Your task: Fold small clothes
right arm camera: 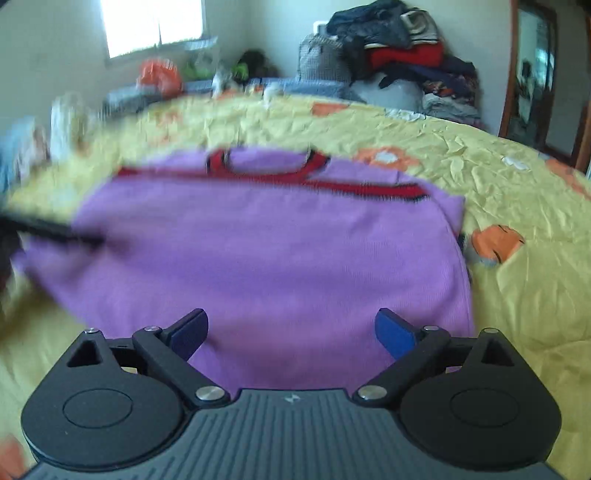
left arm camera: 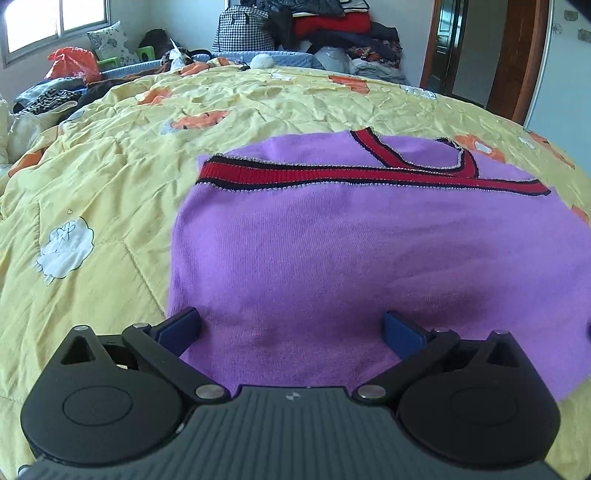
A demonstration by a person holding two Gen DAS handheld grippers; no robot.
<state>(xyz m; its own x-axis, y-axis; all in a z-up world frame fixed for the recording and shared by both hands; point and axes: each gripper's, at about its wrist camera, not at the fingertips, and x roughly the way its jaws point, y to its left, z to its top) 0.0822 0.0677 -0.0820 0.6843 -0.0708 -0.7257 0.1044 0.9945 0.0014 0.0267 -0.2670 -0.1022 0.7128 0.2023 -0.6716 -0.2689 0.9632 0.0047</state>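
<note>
A purple knit sweater [left arm camera: 351,251] with red and black trim lies folded flat on the yellow quilt [left arm camera: 110,184]. My left gripper [left arm camera: 291,328] is open, its blue pads just above the sweater's near edge, holding nothing. In the right wrist view the same sweater [right arm camera: 266,251] is blurred. My right gripper [right arm camera: 291,328] is open over its near edge and empty. A dark blurred shape [right arm camera: 48,229] at the left of the right wrist view reaches over the sweater's left side; I cannot tell what it is.
The yellow quilt [right arm camera: 517,295] with orange and white cartoon prints covers the bed. A pile of clothes and bags [left arm camera: 314,29] stands at the far side. An orange bag [left arm camera: 70,62] and dark clothes [left arm camera: 48,96] lie far left. A doorway [left arm camera: 454,44] is at the right.
</note>
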